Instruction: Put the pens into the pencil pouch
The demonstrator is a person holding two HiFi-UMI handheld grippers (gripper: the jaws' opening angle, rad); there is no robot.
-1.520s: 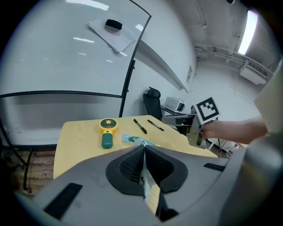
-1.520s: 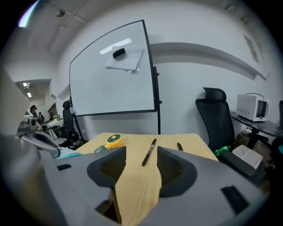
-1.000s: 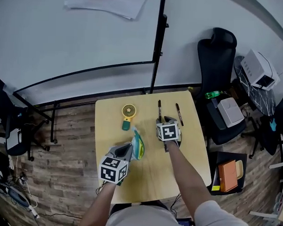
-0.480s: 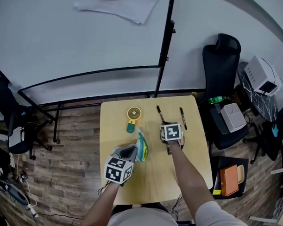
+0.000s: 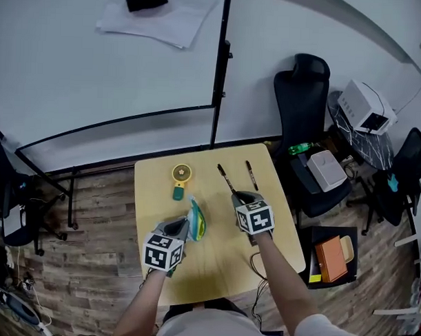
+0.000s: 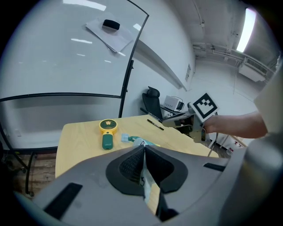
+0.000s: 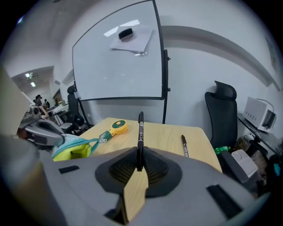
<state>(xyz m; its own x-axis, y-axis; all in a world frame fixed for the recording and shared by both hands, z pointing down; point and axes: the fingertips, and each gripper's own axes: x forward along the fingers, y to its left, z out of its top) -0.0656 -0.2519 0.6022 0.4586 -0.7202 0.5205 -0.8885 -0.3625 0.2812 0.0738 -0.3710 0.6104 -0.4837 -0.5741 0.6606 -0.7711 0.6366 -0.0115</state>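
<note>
Since a second earlier, the right gripper [image 7: 139, 164] had lifted off the table [image 5: 214, 267] with a black pen [image 7: 140, 128] clamped between its jaws, the pen's free end pointing up and away. The left gripper [image 6: 143, 167] stayed put, jaws pinched shut on the edge of the teal-and-yellow pencil pouch [image 5: 197, 218], which stood on the tabletop left of the raised pen. A second pen [image 5: 251, 175] lay flat near the far edge, with a yellow handheld fan [image 5: 180, 179] further left.

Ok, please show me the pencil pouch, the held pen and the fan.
pencil pouch [image 5: 197, 220], head view, teal side.
held pen [image 7: 140, 132], right gripper view, middle of barrel.
fan [image 5: 181, 173], head view, yellow round head.
</note>
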